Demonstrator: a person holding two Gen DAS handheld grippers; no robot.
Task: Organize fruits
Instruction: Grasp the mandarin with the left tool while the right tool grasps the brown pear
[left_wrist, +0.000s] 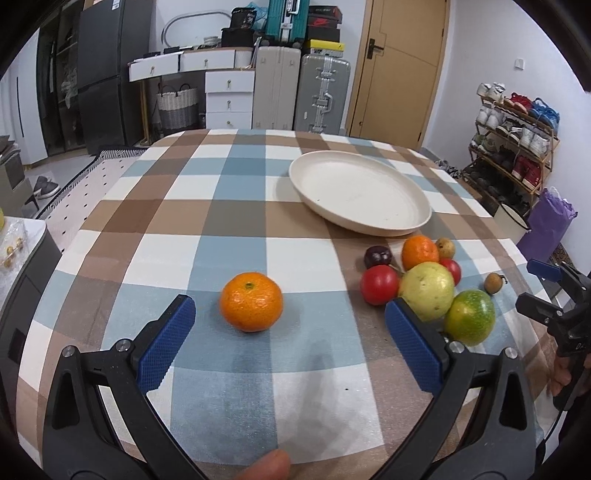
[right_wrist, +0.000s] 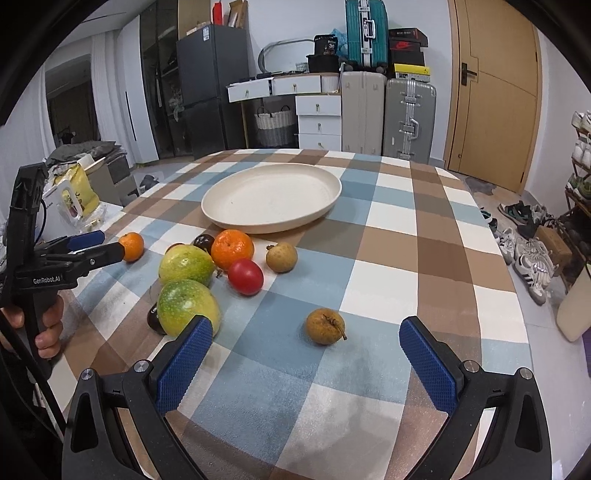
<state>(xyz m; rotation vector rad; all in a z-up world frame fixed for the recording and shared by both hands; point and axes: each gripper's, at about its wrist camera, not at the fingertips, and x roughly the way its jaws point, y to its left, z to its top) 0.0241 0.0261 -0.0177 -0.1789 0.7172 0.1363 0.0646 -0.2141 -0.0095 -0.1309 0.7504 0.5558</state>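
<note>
My left gripper (left_wrist: 289, 302) is open just above the checked cloth, and a lone orange (left_wrist: 251, 301) sits between its fingertips, nearer the left pad. My right gripper (right_wrist: 306, 325) is open too, with a small brown fruit (right_wrist: 325, 326) just ahead of its tips. A cluster of fruit lies between the two: a red tomato (right_wrist: 245, 276), a second orange (right_wrist: 232, 249), two green-yellow fruits (right_wrist: 186, 264) and a dark plum (right_wrist: 204, 242). An empty cream plate (right_wrist: 271, 197) stands behind the cluster. Nothing is held.
The table (left_wrist: 229, 258) has rounded edges falling off on both sides. Suitcases (left_wrist: 321, 96), white drawers (left_wrist: 229, 96) and a door stand beyond it. A shoe rack (left_wrist: 513, 144) is at the right. A hand (right_wrist: 48, 325) grips the left gripper's handle.
</note>
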